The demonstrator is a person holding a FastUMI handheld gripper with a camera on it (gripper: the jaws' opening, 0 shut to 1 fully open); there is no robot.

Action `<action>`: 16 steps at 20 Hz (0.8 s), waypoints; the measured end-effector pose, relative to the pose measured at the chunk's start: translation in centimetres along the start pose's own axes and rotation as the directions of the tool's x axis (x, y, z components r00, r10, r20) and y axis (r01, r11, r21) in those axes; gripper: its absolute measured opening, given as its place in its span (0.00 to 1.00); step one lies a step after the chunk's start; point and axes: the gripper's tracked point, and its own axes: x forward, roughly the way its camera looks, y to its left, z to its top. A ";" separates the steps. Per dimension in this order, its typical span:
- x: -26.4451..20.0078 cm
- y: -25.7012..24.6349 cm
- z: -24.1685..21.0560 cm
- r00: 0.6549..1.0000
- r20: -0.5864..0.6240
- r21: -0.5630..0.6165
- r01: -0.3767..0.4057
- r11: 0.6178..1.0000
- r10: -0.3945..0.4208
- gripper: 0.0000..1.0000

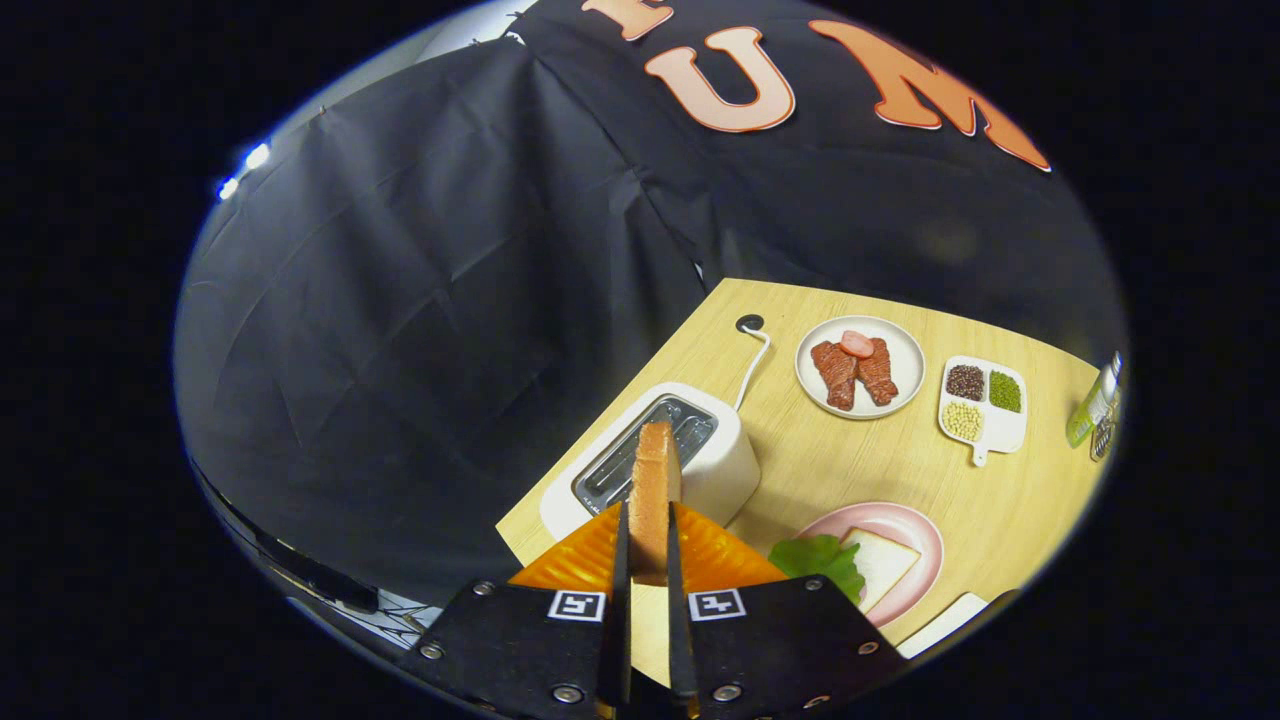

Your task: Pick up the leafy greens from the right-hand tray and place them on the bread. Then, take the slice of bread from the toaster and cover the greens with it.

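Note:
My gripper (pixel 650 545) is shut on a slice of toasted bread (pixel 655 480), held edge-on between both fingers and lifted above the white toaster (pixel 725 465). The toaster's slots lie open just beyond the slice. To the right of the fingers sits a pink plate (pixel 915 530) with a white bread slice (pixel 880 565) on it. Leafy greens (pixel 818 560) lie on that bread's near-left side, partly hidden by my gripper body.
A white plate (pixel 900 350) with red meat pieces stands behind the toaster on the wooden table (pixel 1000 500). A white divided dish (pixel 985 425) holds beans and seeds. A green bottle (pixel 1092 405) stands at the far right. The toaster's cord (pixel 755 355) runs back to a hole.

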 end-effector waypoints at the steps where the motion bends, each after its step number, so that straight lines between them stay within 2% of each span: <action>1: -0.4 -0.2 0.0 1.000 0.007 0.010 -0.002 1.000 0.002 0.16; 16: -4.9 -6.2 -1.6 0.996 0.091 0.127 -0.014 0.992 0.002 0.16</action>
